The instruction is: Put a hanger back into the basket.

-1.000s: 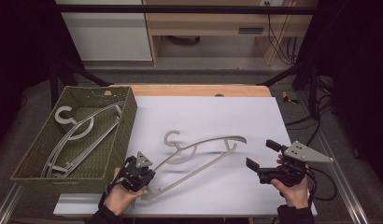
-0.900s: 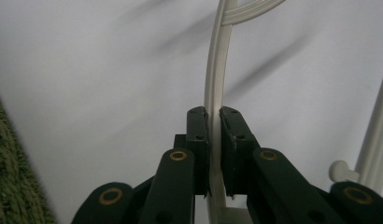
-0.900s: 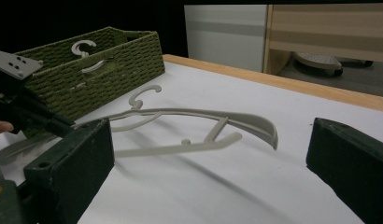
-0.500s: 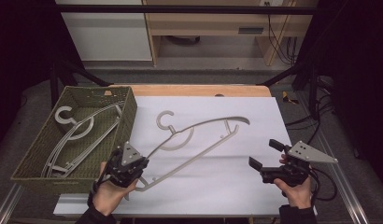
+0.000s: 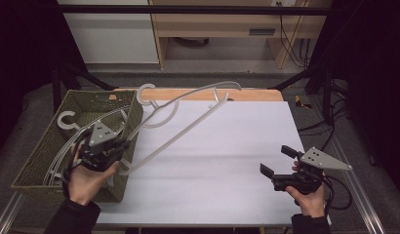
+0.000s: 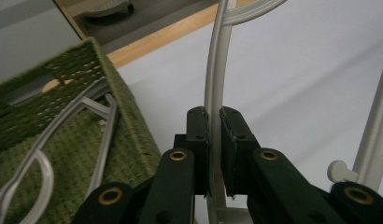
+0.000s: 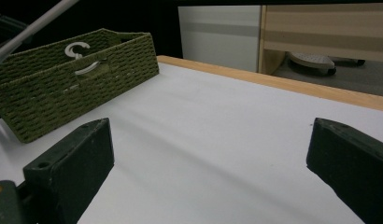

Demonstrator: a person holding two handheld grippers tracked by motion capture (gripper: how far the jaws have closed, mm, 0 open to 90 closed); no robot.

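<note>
Hanger (image 5: 188, 109), pinched at one end by the left claw (image 5: 121, 157), is now lifted off the table (image 5: 227, 146) and swung over the basket (image 5: 42, 161) beside that claw, so dropping in seems next, while the right claw (image 5: 274, 163) is held spread.

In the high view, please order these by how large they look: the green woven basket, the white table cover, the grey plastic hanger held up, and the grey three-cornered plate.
1. White table cover, largest.
2. Green woven basket.
3. Grey plastic hanger held by the left gripper: long but thin, and raised toward the camera, so its rank against the basket is unsure.
4. Grey three-cornered plate, smallest.
</note>
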